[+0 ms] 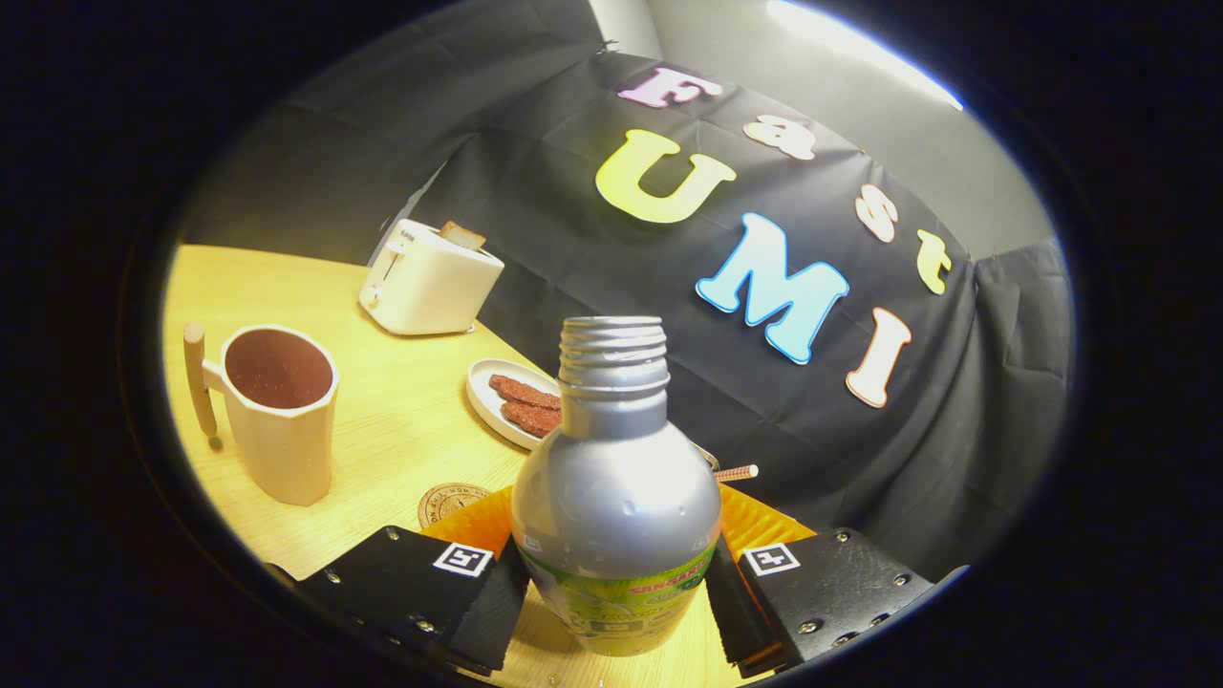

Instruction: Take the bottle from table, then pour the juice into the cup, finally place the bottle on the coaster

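A silver bottle (pixel 613 478) with an open threaded neck and a green label stands upright between my fingers, and my gripper (pixel 616 597) is shut on its lower body. Ahead and to the left stands a cream cup (pixel 279 411) with a wooden handle and a dark inside. A round brown coaster (pixel 449 501) lies on the wooden table (pixel 401 420), just beyond my left finger and right of the cup. The bottle and an orange ruffled object (pixel 755 531) behind it hide part of the coaster.
A white toaster (pixel 428 278) with a slice of bread stands at the back of the table. A white oval plate (pixel 499 397) holding two reddish-brown pieces lies behind the bottle. A striped straw tip (pixel 738 473) pokes out right of the bottle.
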Demonstrator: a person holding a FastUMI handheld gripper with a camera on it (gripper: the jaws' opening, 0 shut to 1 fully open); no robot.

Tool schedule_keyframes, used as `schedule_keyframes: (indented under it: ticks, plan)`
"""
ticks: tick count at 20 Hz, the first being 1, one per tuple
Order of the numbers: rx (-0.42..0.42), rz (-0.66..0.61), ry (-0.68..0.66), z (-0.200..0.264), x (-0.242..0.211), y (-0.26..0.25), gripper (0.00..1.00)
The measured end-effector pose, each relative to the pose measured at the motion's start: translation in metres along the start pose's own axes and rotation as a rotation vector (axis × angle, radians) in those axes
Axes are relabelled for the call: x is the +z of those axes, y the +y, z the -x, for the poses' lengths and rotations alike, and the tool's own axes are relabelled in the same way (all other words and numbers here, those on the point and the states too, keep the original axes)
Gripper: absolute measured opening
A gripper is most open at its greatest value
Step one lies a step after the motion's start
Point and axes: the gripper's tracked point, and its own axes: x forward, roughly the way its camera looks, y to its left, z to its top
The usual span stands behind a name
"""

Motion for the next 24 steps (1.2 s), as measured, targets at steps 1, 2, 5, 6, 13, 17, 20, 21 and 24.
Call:
schedule_keyframes:
  ticks: [1, 2, 5, 6, 13, 17, 20, 21, 24]
  plan:
    - [-0.003, 0.031, -0.003, -0.001, 0.002, 0.002, 0.81]
    - [-0.005, 0.061, -0.008, -0.001, 0.004, 0.005, 0.81]
    - [-0.004, 0.144, -0.013, -0.005, 0.006, 0.013, 0.81]
    - [-0.005, 0.167, -0.015, -0.007, 0.006, 0.016, 0.81]
    - [-0.016, 0.323, -0.036, -0.014, 0.013, 0.030, 0.81]
    - [-0.027, 0.402, -0.053, -0.014, 0.016, 0.036, 0.81]
    - [-0.041, 0.471, -0.069, -0.023, 0.020, 0.037, 0.81]
    - [-0.042, 0.489, -0.074, -0.023, 0.021, 0.039, 0.81]
    - [-0.046, 0.537, -0.095, -0.023, 0.026, 0.044, 0.81]
